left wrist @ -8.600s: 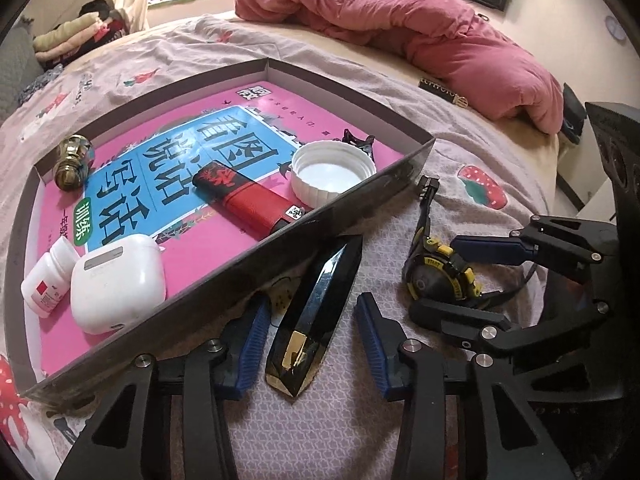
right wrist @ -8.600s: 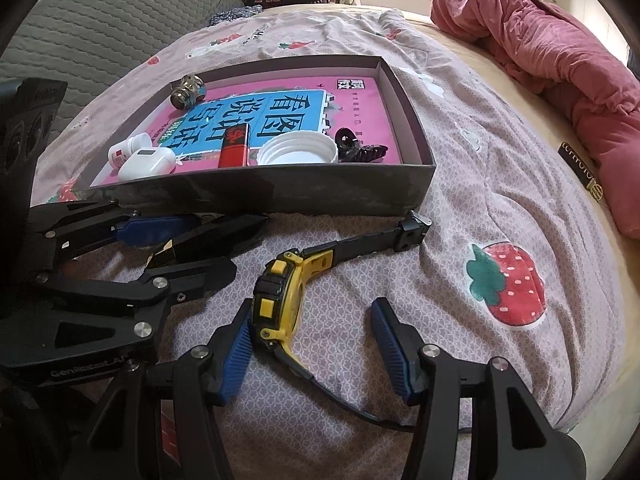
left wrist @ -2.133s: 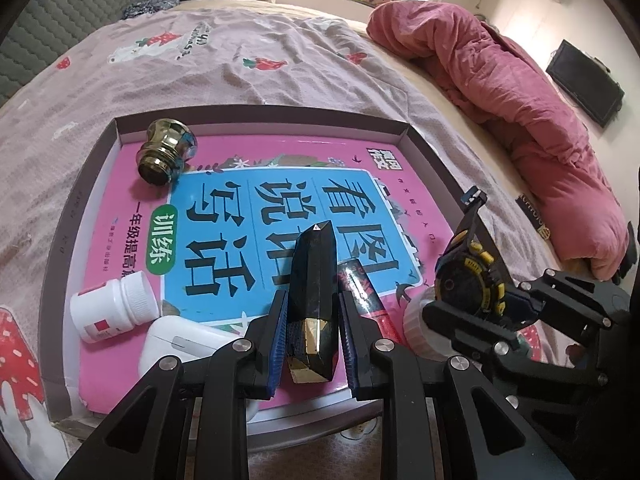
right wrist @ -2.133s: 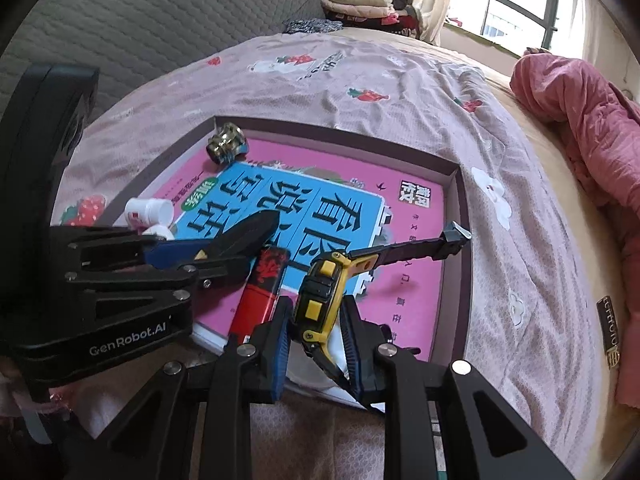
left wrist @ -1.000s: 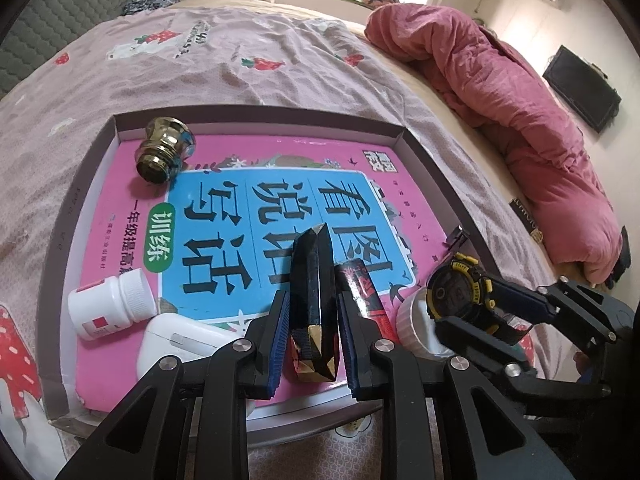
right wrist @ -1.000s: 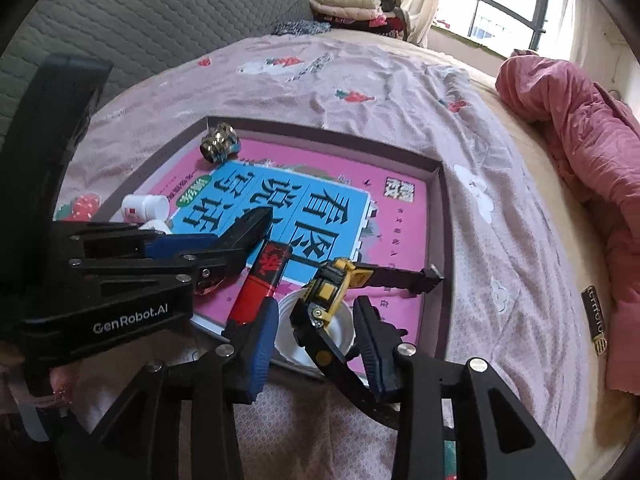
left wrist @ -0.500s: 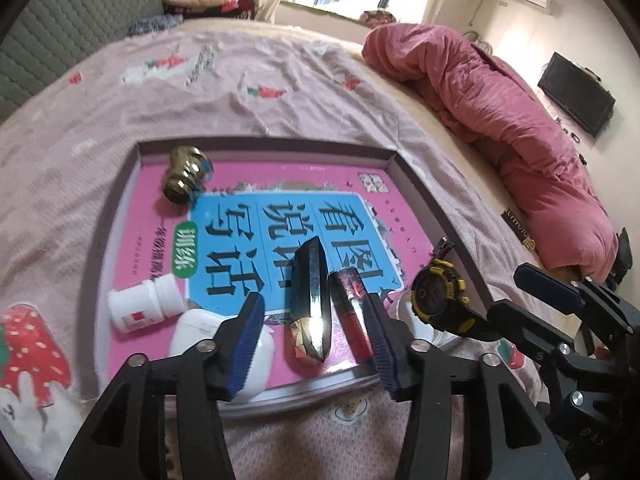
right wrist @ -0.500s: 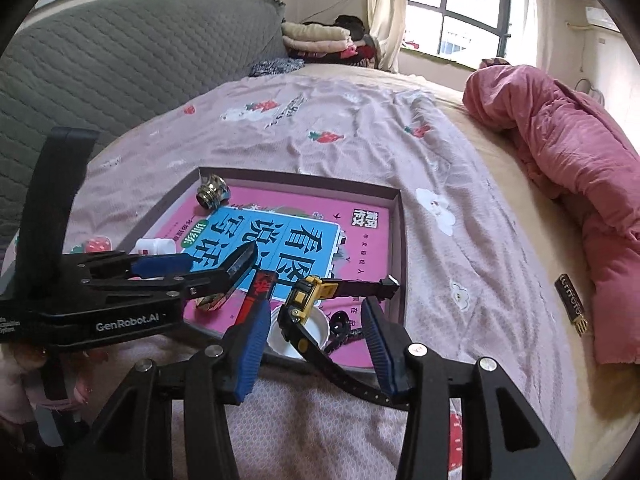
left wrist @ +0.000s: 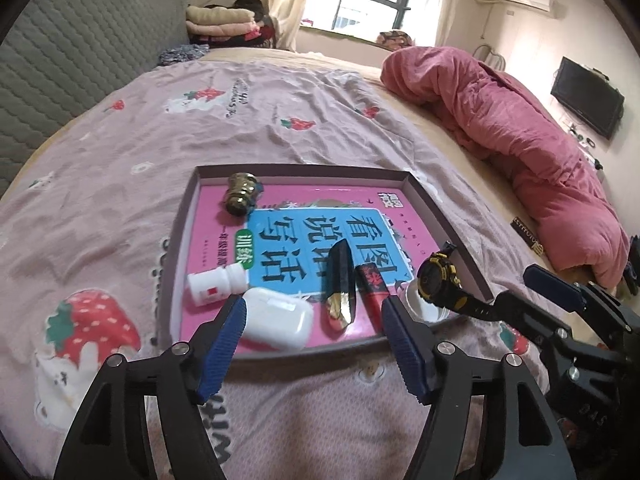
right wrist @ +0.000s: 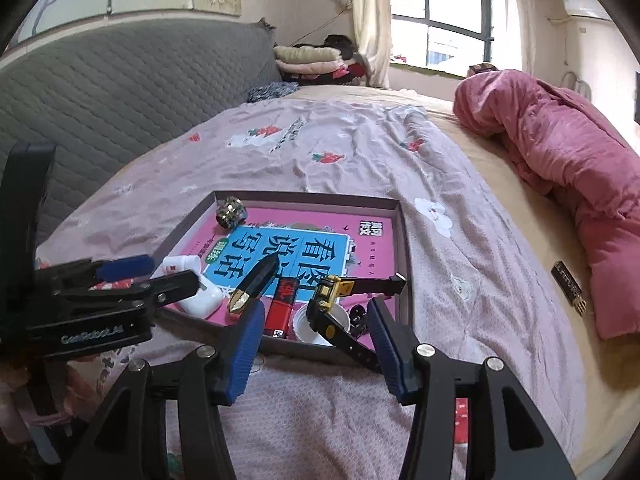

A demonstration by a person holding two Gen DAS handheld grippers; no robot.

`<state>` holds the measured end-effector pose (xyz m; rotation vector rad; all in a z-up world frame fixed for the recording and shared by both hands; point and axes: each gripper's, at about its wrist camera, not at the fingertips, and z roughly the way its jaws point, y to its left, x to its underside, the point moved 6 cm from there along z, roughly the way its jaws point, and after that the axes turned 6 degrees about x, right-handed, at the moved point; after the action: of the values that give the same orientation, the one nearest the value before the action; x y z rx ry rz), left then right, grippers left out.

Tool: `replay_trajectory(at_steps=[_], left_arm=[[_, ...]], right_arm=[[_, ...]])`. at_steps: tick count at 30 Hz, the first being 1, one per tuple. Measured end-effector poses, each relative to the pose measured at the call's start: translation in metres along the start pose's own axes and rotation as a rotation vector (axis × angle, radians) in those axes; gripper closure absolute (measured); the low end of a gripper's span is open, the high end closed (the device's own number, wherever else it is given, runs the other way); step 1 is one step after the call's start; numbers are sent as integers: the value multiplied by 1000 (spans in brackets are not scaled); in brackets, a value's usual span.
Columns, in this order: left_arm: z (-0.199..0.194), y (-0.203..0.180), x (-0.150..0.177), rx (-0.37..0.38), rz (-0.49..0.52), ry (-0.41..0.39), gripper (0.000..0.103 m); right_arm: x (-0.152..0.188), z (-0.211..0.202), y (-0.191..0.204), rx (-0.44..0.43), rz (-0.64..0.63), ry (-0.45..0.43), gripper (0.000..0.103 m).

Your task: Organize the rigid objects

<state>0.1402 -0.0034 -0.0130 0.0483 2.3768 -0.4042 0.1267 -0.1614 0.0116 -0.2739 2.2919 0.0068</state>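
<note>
Two claws inspected, one view at a time.

Left wrist view. Left claw (left wrist: 313, 307) apart, jaws just been opening, nothing pinched between the pads. Beyond the gap: black crystal point (left wrist: 340, 280) lying flat inside the grey box (left wrist: 304, 170), on the pink workbook (left wrist: 280, 202), just beside the red lighter (left wrist: 370, 285). Judged released and placed. Also in the box: white earbud case (left wrist: 280, 320), pill bottle (left wrist: 216, 285), brass knob (left wrist: 240, 194) near the far left corner. Advised for backing off: keep the pads wide, draw straight away from the near wall, and mind the earbud case close to the left pad.

Right wrist view. Right claw (right wrist: 315, 310) apart, jaws likewise just been opening. Yellow-and-black watch (right wrist: 330, 292) framed between the pads but not clamped, resting on the white lid (right wrist: 308, 330) at the near right corner. One strap out over the workbook, the other draped across the near wall toward the bed sheet (right wrist: 320, 152). Strap close to the right pad; contact not determinable. Judged only half settled, with risk of snagging or sliding out. Recommend clearing the strap first, then tucking it inside. Black hair clip (right wrist: 358, 320) just beside the lid, liable to be knocked. Left claw's body close on the left; keep apart. Pink quilt (right wrist: 560, 152) and a dark oblong item (right wrist: 568, 284) well apart, no obstruction.
</note>
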Motion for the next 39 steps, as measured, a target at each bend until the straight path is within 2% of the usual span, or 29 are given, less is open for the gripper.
replay_trajectory(at_steps=[4, 10, 16, 19, 25, 30, 39], left_arm=[[-14, 3, 6, -30, -4, -13, 31], [-24, 3, 18, -67, 17, 0, 31], [-31, 0, 32, -109, 35, 19, 31], [-36, -2, 40, -127, 42, 22, 31], [-41, -7, 54, -140, 34, 37, 31], [-43, -9, 64, -141, 11, 51, 31], [-42, -18, 73, -142, 14, 64, 31]], right_arm=[[7, -4, -3, 51, 3, -8, 50], [17, -9, -6, 19, 76, -10, 50], [32, -13, 4, 69, 14, -15, 47], [41, -12, 8, 63, 11, 0, 47], [49, -16, 5, 61, 49, 11, 47], [59, -13, 7, 91, 11, 32, 47], [64, -19, 5, 99, 15, 42, 47]])
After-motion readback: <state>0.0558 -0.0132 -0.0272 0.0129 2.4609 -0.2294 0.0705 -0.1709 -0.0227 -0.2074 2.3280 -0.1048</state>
